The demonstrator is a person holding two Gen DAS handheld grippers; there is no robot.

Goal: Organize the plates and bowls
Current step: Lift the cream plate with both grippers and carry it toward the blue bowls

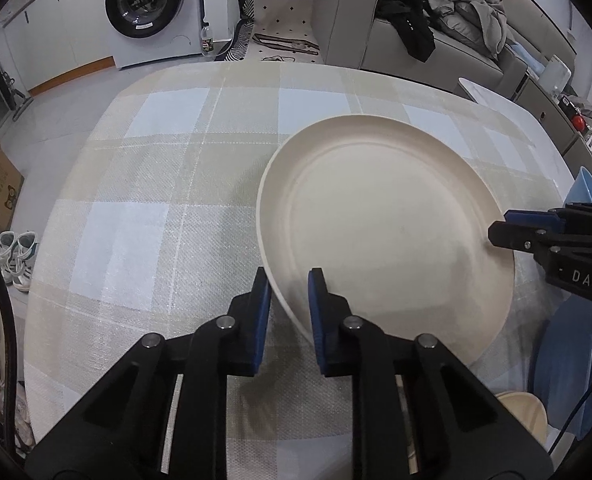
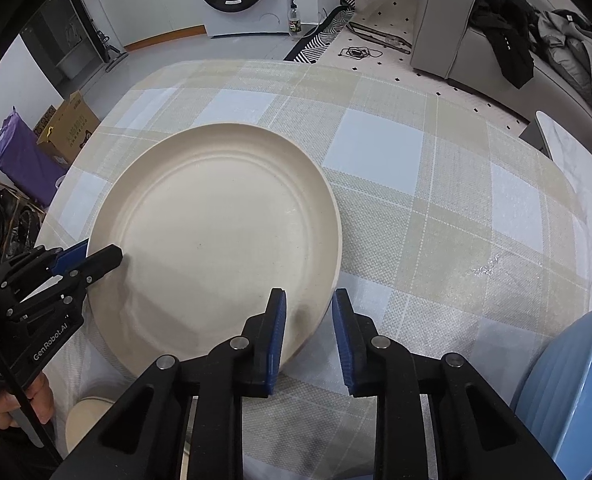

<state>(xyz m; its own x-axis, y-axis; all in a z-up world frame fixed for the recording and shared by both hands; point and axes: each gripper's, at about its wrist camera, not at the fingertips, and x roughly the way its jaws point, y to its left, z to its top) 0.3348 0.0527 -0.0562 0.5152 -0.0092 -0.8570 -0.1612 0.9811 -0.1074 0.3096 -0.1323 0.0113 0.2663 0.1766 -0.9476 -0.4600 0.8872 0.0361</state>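
A large cream plate [image 1: 384, 216] [image 2: 216, 224] is on the checked tablecloth [image 1: 168, 184], held at two opposite sides. My left gripper [image 1: 289, 280] is shut on its near-left rim, one blue pad inside the plate and one outside. From the right wrist view the same gripper [image 2: 104, 258] pinches the rim at the left. My right gripper [image 2: 309, 298] is shut on the plate's near-right rim, and in the left wrist view it [image 1: 498, 232] clamps the edge at the right. A shadow lies under the plate's near edge.
A blue dish [image 2: 568, 380] [image 1: 586, 192] stands at the table's right edge. A small cream bowl [image 1: 524, 412] [image 2: 84, 420] sits near the front edge between the grippers. A hand [image 2: 36, 396] holds the left gripper. Beyond the table are a sofa [image 1: 376, 28] and a washing machine [image 1: 152, 8].
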